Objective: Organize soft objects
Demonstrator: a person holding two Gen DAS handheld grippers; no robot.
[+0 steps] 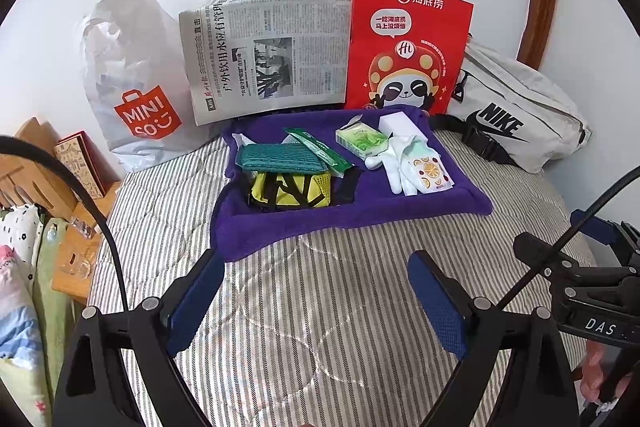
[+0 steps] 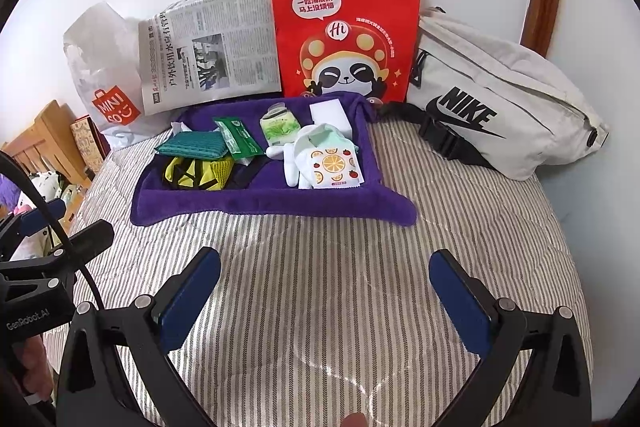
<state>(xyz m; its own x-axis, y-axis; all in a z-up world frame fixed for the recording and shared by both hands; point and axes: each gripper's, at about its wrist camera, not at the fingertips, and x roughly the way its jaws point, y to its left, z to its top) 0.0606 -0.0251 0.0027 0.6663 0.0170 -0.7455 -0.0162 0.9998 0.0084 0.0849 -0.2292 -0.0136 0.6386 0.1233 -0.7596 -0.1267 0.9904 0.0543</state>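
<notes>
The bed [image 1: 320, 307], under a striped quilt, carried everything. Ahead of both tools, four containers leaned along the wall, likely stood there so their mouths could be reached: a grey waist bag [image 2: 500, 107] far ahead to the right, a red paper bag [image 2: 348, 27] straight ahead, a newspaper [image 1: 264, 55] and a white plastic bag [image 1: 128, 79] ahead to the left.

Nearer the tools lay a purple towel [image 1: 360, 211], its edges turned up like a tray, which kept the small soft things gathered. On its left part a green cloth [image 1: 276, 157] rested on a yellow mesh bag [image 1: 290, 191], with a green packet [image 1: 320, 147] beside them. On its right part lay white gloves [image 1: 396, 163], a fruit-printed packet [image 1: 430, 175], a tissue pack [image 1: 360, 139] and a white block [image 1: 404, 125].

The left tool [image 1: 316, 299] and the right tool [image 2: 326, 295] hovered over bare quilt short of the towel, each spread wide and holding nothing. Such a scene fits sorting yet to come or things already gathered.
</notes>
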